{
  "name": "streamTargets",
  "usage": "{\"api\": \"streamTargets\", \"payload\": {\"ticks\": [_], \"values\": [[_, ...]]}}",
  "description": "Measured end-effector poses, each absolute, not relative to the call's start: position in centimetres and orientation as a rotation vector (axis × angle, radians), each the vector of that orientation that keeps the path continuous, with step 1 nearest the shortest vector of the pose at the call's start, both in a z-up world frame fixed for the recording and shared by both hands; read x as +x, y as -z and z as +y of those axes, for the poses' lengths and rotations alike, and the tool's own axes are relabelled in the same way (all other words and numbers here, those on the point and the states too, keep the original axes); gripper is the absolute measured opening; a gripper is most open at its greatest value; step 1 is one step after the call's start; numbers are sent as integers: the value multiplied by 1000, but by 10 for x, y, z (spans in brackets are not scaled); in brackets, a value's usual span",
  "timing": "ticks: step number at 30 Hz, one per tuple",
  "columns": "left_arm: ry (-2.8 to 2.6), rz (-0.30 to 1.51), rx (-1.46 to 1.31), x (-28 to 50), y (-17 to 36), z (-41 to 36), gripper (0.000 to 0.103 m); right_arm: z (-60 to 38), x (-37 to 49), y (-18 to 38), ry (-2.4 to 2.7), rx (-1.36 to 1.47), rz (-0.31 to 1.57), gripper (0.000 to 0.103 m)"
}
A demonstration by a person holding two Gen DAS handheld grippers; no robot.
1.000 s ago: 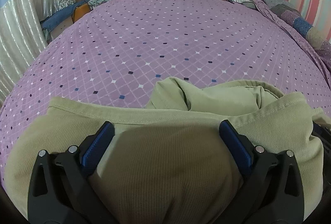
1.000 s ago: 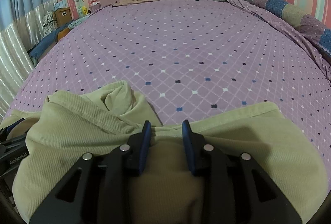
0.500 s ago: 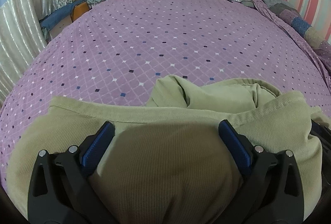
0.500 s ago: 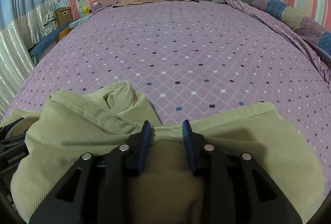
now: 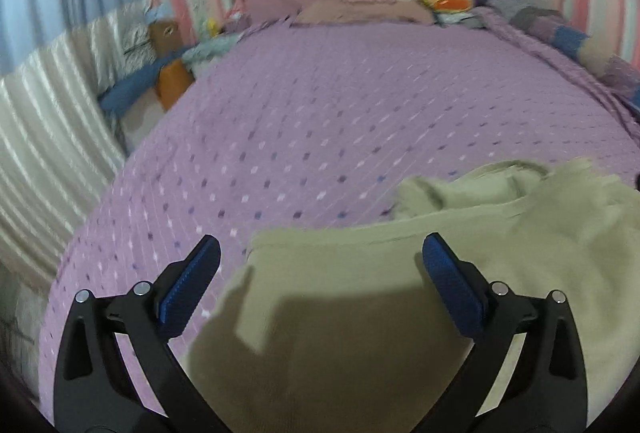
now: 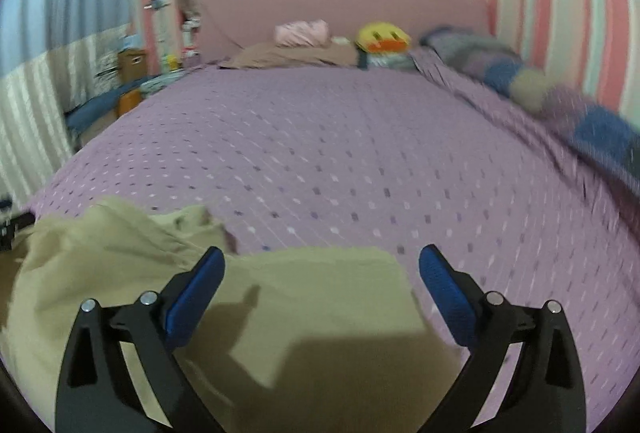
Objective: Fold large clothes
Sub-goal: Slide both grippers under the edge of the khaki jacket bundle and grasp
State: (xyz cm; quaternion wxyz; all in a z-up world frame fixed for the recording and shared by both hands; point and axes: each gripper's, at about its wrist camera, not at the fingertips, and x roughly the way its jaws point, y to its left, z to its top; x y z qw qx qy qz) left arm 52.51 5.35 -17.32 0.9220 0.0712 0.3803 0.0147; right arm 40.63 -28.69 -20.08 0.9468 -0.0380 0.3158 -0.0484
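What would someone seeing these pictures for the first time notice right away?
Probably the pale green garment, lying rumpled on the near end of a bed with a purple dotted cover. Right above it hang the left gripper and the right gripper, each with blue pads; the left stands wide open and the right's jaws are opening, neither pressing the cloth. Far off by the pink headboard, a yellow duck toy catches the eye.

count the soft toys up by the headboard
2: a pink plush lying on the brown pillow, and a yellow duck plush just right of it, beside the patchwork quilt. Others may be hidden behind the pillow.
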Motion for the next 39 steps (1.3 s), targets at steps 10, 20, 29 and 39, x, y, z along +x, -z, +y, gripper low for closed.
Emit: {"api": "streamTargets", "payload": {"ticks": [10, 20, 29, 39], "values": [[7, 755, 44, 519, 208, 76, 100, -298, 413, 241, 118, -31, 642, 101], [52, 676, -46, 506, 221, 85, 100, -291, 405, 249, 140, -50, 584, 101], [73, 604, -83, 492, 219, 90, 100, -296, 400, 251, 124, -11, 525, 101], [84, 609, -97, 493, 223, 86, 100, -295, 401, 255, 124, -11, 505, 101]]}}
